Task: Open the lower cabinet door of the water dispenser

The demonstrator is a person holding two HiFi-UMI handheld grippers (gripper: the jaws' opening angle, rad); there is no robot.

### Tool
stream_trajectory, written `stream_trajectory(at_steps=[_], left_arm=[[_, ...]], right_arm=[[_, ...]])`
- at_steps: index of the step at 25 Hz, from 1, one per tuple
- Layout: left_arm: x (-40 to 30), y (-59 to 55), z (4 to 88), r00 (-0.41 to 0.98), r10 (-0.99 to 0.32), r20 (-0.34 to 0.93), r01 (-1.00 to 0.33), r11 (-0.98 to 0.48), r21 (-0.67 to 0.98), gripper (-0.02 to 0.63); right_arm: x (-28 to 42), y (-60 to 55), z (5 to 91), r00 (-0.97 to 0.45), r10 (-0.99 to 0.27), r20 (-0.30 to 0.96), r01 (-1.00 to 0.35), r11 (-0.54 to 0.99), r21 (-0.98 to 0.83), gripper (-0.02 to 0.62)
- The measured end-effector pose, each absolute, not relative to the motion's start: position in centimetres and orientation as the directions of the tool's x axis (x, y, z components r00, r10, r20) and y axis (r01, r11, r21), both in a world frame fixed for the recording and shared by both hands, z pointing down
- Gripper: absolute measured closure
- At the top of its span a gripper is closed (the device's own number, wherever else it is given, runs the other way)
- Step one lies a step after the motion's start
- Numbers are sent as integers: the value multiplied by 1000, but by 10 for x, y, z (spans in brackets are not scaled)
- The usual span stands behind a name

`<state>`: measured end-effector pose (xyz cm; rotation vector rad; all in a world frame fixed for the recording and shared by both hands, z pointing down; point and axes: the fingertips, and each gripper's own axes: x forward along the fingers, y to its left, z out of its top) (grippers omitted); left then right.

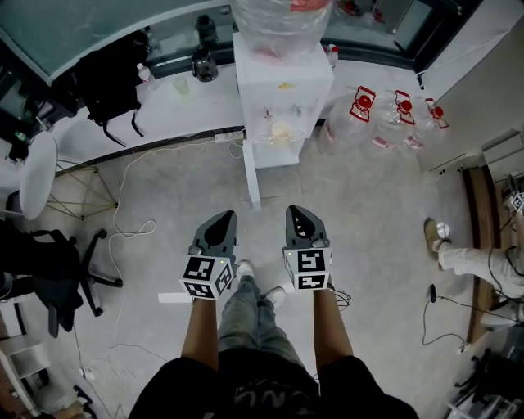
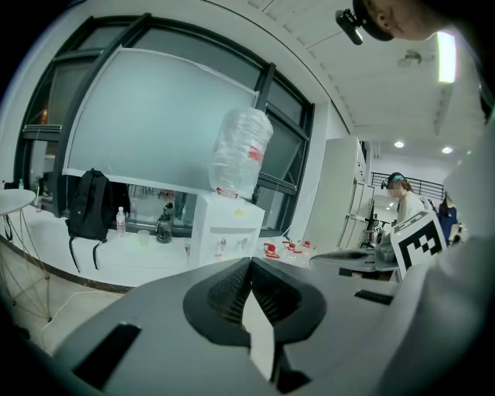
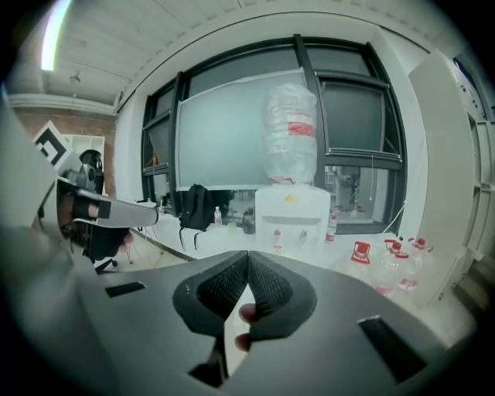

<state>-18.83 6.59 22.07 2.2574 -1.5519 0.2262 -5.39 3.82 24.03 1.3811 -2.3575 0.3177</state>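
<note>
- Water dispenser [image 1: 282,98] stands upright beside the bench [image 1: 176,110] (bottle on top), taps facing the person.
- Its lower door [image 1: 250,176] juts outward, edge-on.
- Left tongs [image 1: 223,217] and right tongs [image 1: 296,213] are closed, empty, well short of it.

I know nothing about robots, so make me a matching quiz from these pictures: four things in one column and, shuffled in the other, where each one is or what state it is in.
Things
1. large clear bottle
2. black backpack
3. red-capped jugs
4. right gripper

Places or states
A. grouped to the right of the water dispenser in the head view
B. jaws shut, nothing between them
C. on the white ledge, left of the water dispenser
D. neck down on top of the water dispenser

Pairs: 1-D, 2-C, 3-A, 4-B
</note>
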Motion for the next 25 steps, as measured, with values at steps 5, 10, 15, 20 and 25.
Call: stream_trajectory(at_steps=[5,10,15,20,25], left_arm=[[-187,66,190,376,-874,308,-922,-319,218,594],[-180,71,165,387,-877,283,-918,-339,206,594],[-179,69,140,392,-885,252,-917,-353,187,594],[-173,68,120,404,-885,231,-911,-367,187,594],[-166,68,100,420,-884,206,-905,-391,168,594]], right_arm=[[-53,47,209,-444,-791,420,-871,491,6,581],[-45,58,181,-447,-813,374,-879,476,-15,582],[-35,60,154,-437,-831,345,-881,472,22,583],[-23,63,131,-425,-845,325,-888,459,32,582],[-12,66,110,-406,-863,299,-898,438,45,582]])
